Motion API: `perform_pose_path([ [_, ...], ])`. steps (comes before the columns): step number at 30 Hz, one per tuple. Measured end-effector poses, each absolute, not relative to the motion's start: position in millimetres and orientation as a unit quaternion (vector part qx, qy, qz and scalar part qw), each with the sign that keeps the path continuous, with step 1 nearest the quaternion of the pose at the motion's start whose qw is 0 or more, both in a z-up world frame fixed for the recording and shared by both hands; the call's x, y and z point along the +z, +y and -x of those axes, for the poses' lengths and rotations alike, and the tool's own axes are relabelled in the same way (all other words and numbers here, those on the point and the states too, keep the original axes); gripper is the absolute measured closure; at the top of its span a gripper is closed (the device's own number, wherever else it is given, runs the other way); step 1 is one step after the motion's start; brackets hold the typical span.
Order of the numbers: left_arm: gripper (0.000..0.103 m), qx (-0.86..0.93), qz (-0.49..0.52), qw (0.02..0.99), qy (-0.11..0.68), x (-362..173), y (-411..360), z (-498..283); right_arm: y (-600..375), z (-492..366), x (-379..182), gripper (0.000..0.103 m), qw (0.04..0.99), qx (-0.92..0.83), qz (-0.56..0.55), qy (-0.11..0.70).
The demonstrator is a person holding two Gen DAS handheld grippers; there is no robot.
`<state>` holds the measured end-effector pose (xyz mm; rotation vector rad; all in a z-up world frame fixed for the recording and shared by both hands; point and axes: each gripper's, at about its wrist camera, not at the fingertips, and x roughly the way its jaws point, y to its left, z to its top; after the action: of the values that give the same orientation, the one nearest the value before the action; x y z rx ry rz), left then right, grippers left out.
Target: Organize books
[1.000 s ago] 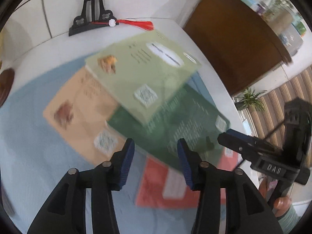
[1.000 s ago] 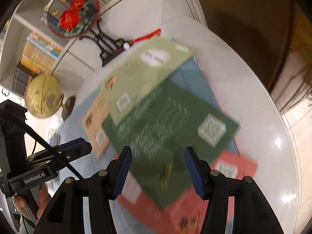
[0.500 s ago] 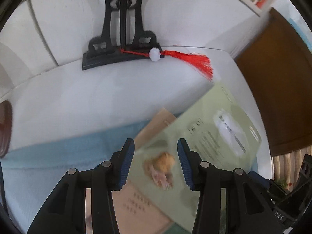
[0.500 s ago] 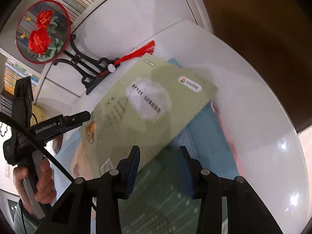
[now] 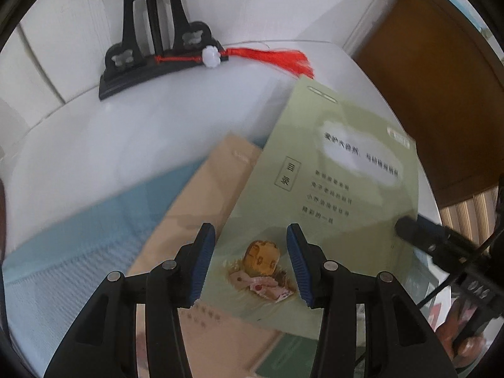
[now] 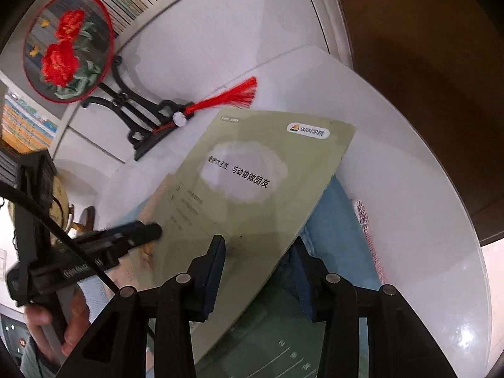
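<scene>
Two grippers straddle the pale green book (image 6: 252, 189) atop the pile: left gripper (image 5: 250, 264) apart above it; right gripper (image 6: 261, 271), just closing, hides its pad contact at five o'clock.

The light green book (image 6: 252, 195) carries black Chinese text on a white cloud patch at the frame's centre, its second half reading 与动物做朋友. In the left wrist view, a small box on its cover reads 目录. The gripper body at lower left is lettered GenRobot.AI, partly blurred.
</scene>
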<state>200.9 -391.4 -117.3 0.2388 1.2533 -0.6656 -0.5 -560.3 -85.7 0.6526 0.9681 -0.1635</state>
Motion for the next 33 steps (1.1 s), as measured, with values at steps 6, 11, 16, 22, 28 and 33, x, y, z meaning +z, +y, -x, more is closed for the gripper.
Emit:
perform_pose_path([
  [6, 0.059, -0.332, -0.088, 0.730, 0.592, -115.9, -367.3, -149.8, -545.8, 27.4, -70.7, 0.061, 0.829, -0.013, -0.348, 0.438],
  [11, 0.059, -0.351, -0.080, 0.720, 0.594, -113.8, -348.3, -93.1, -511.9, 56.8, -53.8, 0.061, 0.839, 0.009, -0.316, 0.442],
  [16, 0.059, -0.364, -0.025, 0.707, 0.605, -110.4, -321.9, -55.5, -488.2, 80.5, -27.4, 0.061, 0.852, 0.028, -0.282, 0.440],
  [22, 0.059, -0.351, 0.037, 0.729, 0.587, -84.7, -272.1, -28.2, -442.6, 93.4, 17.4, 0.061, 0.868, 0.091, -0.234, 0.428],
  [28, 0.059, -0.229, 0.122, 0.787, 0.560, -68.6, -153.2, -21.5, -372.8, 92.6, 28.4, 0.061, 0.854, 0.184, -0.212, 0.438],
  [33, 0.059, -0.099, 0.167, 0.807, 0.558, -79.0, -55.1, -2.6, -334.9, 96.0, -0.9, 0.060, 0.826, 0.219, -0.211, 0.474],
])
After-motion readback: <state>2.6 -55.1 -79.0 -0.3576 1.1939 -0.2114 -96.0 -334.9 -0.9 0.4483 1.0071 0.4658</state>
